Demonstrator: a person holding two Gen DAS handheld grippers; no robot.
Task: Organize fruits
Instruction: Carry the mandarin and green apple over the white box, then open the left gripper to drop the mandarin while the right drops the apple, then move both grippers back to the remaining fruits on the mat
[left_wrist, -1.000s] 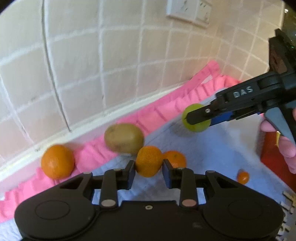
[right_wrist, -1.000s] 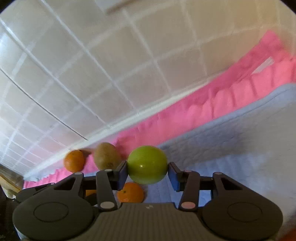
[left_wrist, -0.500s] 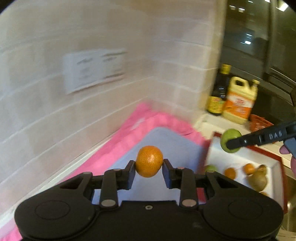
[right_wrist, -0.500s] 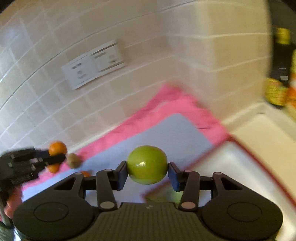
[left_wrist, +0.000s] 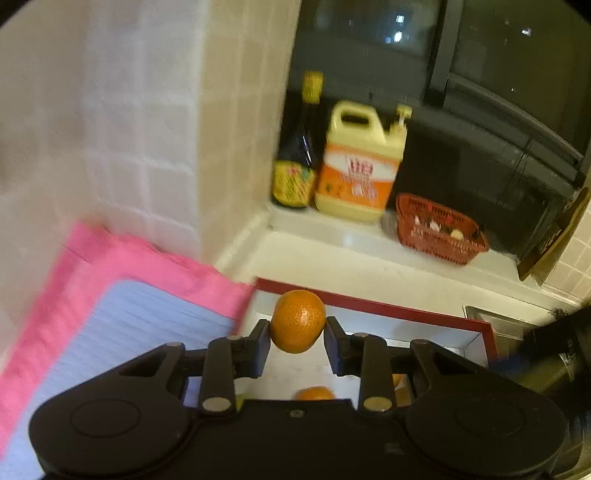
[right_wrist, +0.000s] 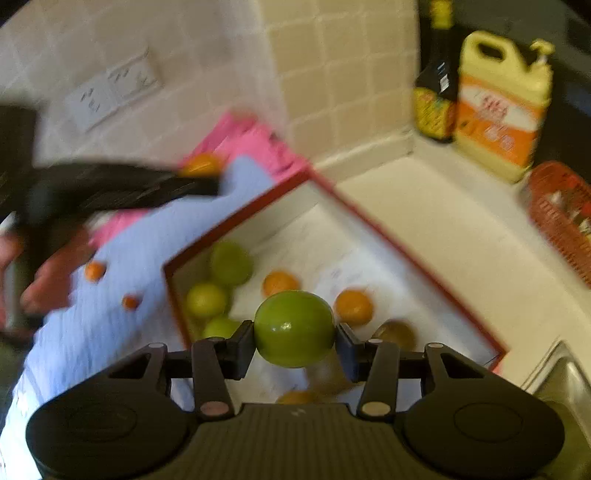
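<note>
My left gripper (left_wrist: 297, 343) is shut on an orange mandarin (left_wrist: 297, 320), held above the near corner of the red-rimmed white tray (left_wrist: 373, 306). My right gripper (right_wrist: 294, 345) is shut on a green fruit (right_wrist: 294, 328), held above the same tray (right_wrist: 373, 221). In the tray lie green fruits (right_wrist: 231, 263), oranges (right_wrist: 352, 306) and a brown kiwi (right_wrist: 395, 334). The left gripper also shows in the right wrist view (right_wrist: 201, 177), over the mat with its mandarin (right_wrist: 201, 164).
A pink-edged blue mat (left_wrist: 122, 314) lies left of the tray with two small oranges (right_wrist: 94, 270) on it. A dark bottle (left_wrist: 295, 155), a yellow jug (left_wrist: 360, 162) and a red basket (left_wrist: 439, 230) stand behind. A sink edge (right_wrist: 554, 373) is at right.
Both grippers have swung right from the mat by the tiled wall toward the tray, each still holding its fruit. The right gripper is now over the tray.
</note>
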